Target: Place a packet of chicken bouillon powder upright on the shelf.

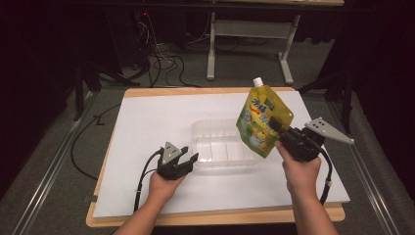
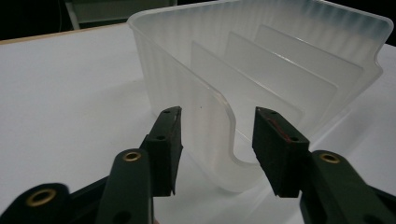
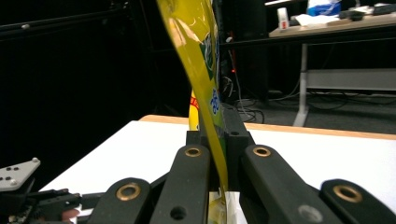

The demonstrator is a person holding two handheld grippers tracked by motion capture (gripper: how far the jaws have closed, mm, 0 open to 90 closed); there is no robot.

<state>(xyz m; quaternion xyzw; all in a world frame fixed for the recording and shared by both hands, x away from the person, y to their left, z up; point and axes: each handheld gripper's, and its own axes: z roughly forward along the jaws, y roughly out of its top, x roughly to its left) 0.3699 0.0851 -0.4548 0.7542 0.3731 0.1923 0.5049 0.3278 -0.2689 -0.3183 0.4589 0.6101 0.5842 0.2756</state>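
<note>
A clear plastic container [image 1: 220, 142] with inner dividers stands in the middle of the white sheet. My left gripper [image 1: 191, 157] sits at its near left corner. In the left gripper view the jaws [image 2: 217, 135] straddle that rounded corner of the container [image 2: 280, 60], with small gaps at both pads, so it is open. My right gripper [image 1: 276, 125] is shut on a yellow spouted pouch [image 1: 259, 120] and holds it upright and tilted above the container's right end. In the right gripper view the pouch [image 3: 196, 51] rises from between the pinched jaws [image 3: 218, 135].
A white sheet [image 1: 147, 117] covers the wooden table [image 1: 215, 216]. Behind the table, cables [image 1: 161, 63] lie on the floor near a desk frame [image 1: 211, 49]. The other hand's gripper [image 3: 28, 196] appears low at the left of the right gripper view.
</note>
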